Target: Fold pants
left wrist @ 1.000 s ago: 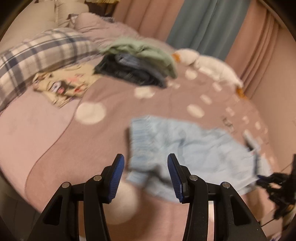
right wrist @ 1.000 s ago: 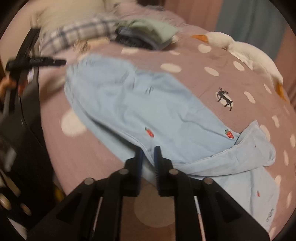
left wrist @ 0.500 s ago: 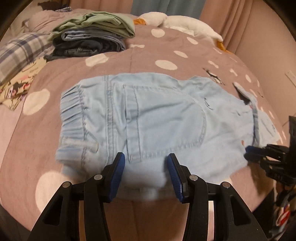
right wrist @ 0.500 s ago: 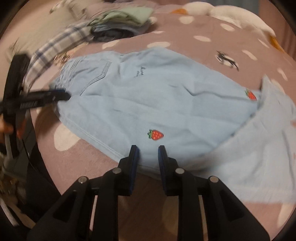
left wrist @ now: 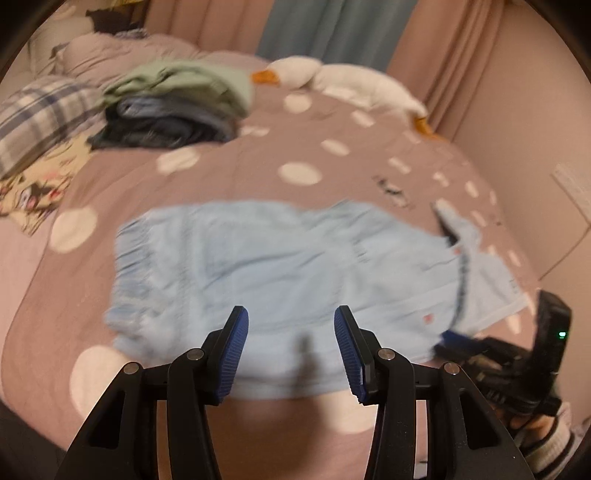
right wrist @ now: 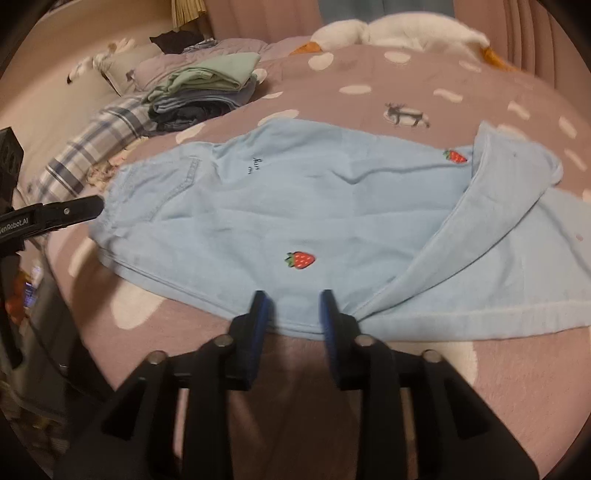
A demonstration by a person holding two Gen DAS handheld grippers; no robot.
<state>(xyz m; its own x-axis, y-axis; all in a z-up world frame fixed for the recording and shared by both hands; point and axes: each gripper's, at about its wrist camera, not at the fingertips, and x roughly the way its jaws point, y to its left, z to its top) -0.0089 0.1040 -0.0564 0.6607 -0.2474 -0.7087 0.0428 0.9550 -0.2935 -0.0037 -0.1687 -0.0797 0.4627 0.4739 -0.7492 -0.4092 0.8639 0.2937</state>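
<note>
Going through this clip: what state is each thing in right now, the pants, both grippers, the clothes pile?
light blue pants: spread flat on the bedspread, one leg end flipped back over itself
left gripper: open, holding nothing, over the pants' near edge
right gripper: open, nothing clamped, at the pants' near edge
clothes pile: folded and stacked, beyond the pants
plush goose: lying along the far edge

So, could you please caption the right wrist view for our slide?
Open right gripper at the near edge of light blue strawberry-print pants spread on a mauve polka-dot bedspread.

Left tool (left wrist: 291,345) jaws wide apart; right tool (right wrist: 291,315) jaws parted, narrower.
</note>
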